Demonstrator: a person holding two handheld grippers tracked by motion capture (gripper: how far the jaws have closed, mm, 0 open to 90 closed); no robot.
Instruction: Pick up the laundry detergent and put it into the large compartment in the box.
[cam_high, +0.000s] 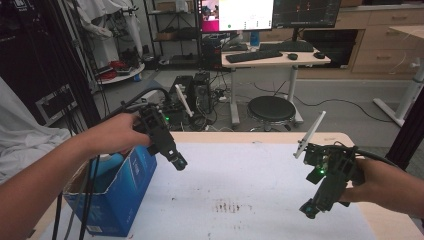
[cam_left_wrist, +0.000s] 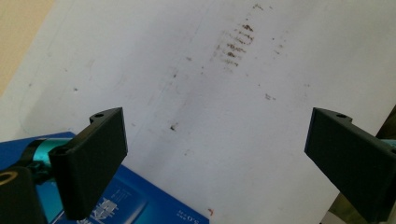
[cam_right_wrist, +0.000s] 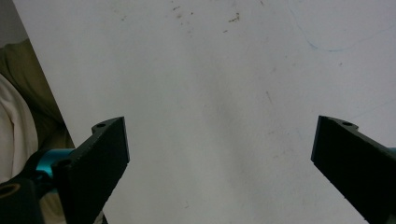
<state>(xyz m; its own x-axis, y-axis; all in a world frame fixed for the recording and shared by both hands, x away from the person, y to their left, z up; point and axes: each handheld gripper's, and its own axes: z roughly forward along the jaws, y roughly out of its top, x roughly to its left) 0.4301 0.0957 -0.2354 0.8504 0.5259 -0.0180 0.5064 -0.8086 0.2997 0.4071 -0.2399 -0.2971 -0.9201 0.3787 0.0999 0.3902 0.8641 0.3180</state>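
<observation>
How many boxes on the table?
1: a blue cardboard box, open-topped, at the table's left front edge, just under the left gripper. Its corner also shows in the left gripper view. Its inside can't be seen.

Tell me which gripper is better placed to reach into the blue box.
Probably the left gripper: it hangs open by the blue box at the table's left edge, while the right gripper is across the table.
</observation>
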